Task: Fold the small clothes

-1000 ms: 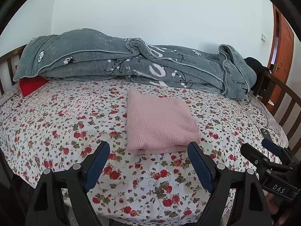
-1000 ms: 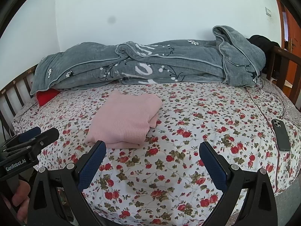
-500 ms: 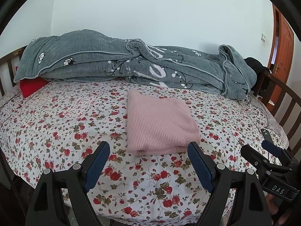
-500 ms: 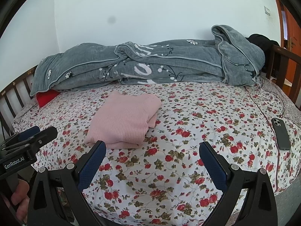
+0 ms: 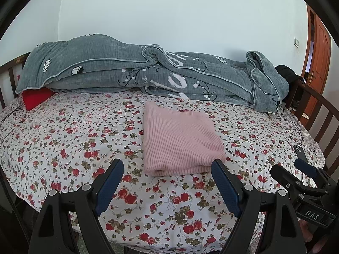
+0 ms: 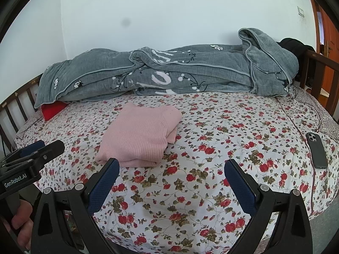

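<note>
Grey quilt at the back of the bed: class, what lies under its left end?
A red item pokes out from under the grey quilt, resting on the floral sheet. Most of it is covered, so what it is stays unclear.

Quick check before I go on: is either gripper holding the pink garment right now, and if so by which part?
Nothing is held. The left gripper and right gripper are both open and empty, short of the folded pink garment lying on the bed.

Sweater (image 5: 180, 141) on bed (image 5: 63, 139), before quilt (image 5: 127, 72)
</note>
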Tool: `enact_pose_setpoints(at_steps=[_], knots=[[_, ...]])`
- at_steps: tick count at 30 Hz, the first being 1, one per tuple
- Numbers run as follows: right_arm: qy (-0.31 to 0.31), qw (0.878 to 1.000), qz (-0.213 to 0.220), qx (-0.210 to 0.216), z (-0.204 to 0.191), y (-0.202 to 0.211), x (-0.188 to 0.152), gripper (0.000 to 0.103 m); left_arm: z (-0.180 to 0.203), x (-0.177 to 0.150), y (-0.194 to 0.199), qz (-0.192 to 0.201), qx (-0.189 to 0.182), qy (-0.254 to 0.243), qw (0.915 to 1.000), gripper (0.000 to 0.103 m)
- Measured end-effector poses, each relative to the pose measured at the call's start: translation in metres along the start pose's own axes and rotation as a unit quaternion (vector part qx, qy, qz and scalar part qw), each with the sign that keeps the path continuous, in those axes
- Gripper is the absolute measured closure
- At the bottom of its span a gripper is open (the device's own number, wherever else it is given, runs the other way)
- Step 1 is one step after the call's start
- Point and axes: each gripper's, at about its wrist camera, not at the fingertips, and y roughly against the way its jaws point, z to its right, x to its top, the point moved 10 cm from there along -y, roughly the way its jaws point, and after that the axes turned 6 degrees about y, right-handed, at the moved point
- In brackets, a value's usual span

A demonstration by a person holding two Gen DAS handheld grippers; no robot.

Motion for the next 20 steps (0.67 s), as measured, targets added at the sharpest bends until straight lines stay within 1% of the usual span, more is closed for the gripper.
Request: enact_pose_setpoints(at_steps=[20], knots=[[-0.002, 1.0, 0.003, -0.002, -0.0055, 0.002, 0.0022, 0.005, -0.0005, 0.0005, 0.0004, 0.001, -0.001, 0.0, 1.0, 0.019]])
